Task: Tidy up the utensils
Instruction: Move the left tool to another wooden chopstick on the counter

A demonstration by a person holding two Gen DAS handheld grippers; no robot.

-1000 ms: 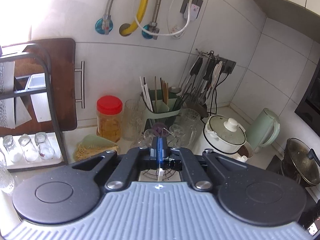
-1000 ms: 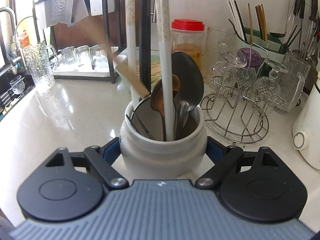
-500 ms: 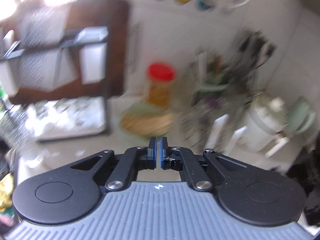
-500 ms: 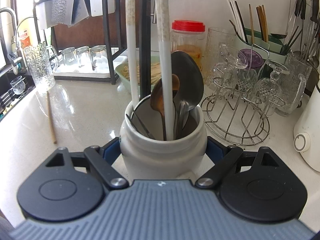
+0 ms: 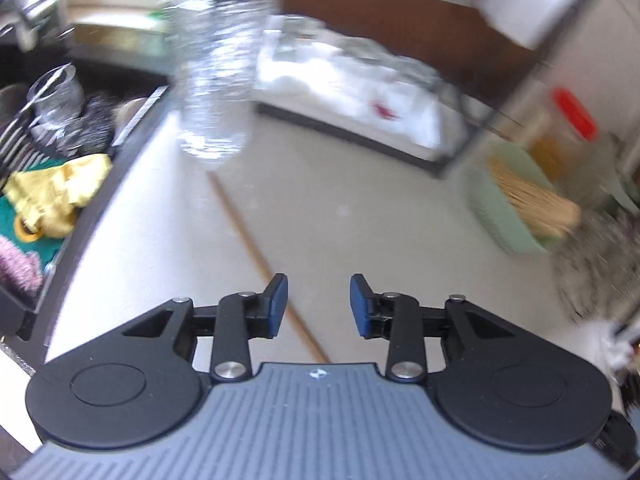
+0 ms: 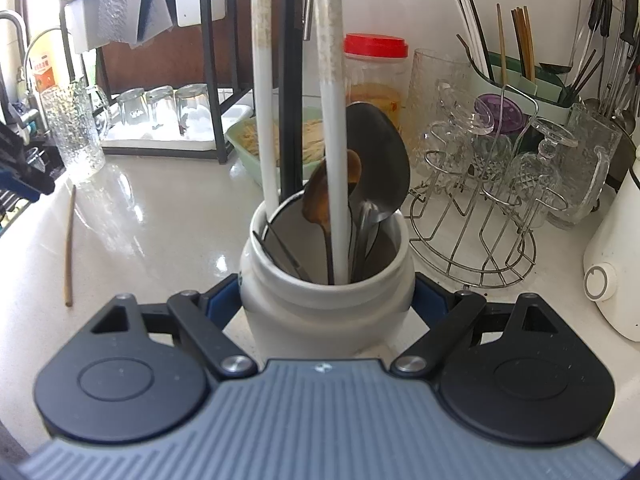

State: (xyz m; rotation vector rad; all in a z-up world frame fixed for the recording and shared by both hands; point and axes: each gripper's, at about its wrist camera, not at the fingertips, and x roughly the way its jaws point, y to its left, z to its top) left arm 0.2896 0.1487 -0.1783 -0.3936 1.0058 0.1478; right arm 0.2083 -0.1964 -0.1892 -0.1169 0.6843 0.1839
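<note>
Countertop (image 6: 168, 216), largest, carries all. White utensil jar (image 6: 324, 304), amid the counter with spoons and long handles upright, is clamped at both flanks by the right gripper (image 6: 326, 300), presumably to steady it. A stray wooden chopstick (image 5: 256, 256) lies flat near the sink-side edge; the left gripper (image 5: 318, 306), jaws just parted and empty, hangs above it. Its near end runs under the gripper body; motion blur obscures the background.

chopstick (image 6: 69, 246) on counter (image 6: 160, 216), left of jar (image 6: 324, 300) | rack (image 6: 472, 240) right of jar
</note>
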